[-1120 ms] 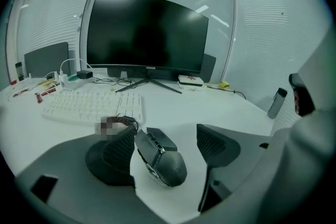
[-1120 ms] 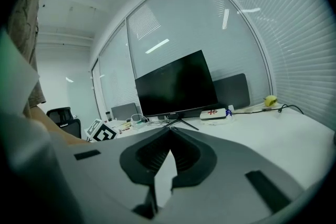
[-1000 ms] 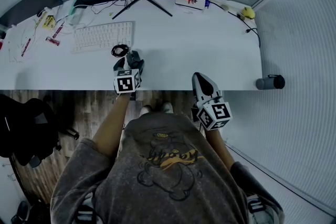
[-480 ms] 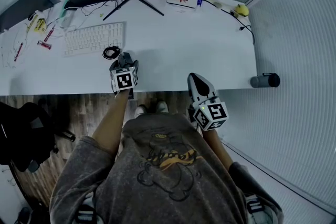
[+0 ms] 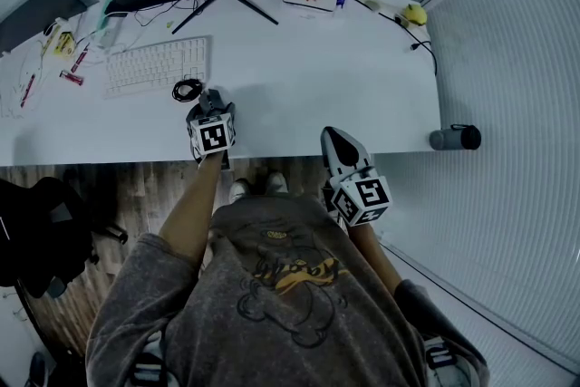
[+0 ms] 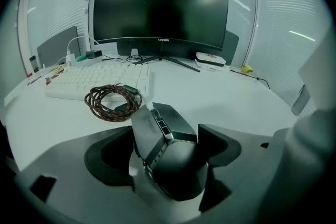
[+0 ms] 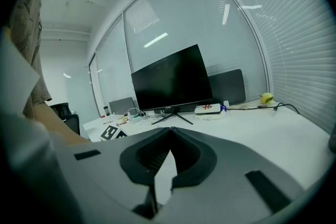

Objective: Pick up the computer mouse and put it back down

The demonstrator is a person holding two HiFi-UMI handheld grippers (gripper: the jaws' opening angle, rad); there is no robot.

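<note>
Gripping the computer mouse in the left gripper, jaws clamped on its sides, low over the desk, just near of the coiled cable; lifted or resting, hard to say. Right gripper jaws together, empty. Next, probably: settling it flat, then releasing

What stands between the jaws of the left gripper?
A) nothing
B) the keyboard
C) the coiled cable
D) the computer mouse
D: in the left gripper view the dark computer mouse sits between the jaws of the left gripper, and the coiled cable lies beyond them.
</note>
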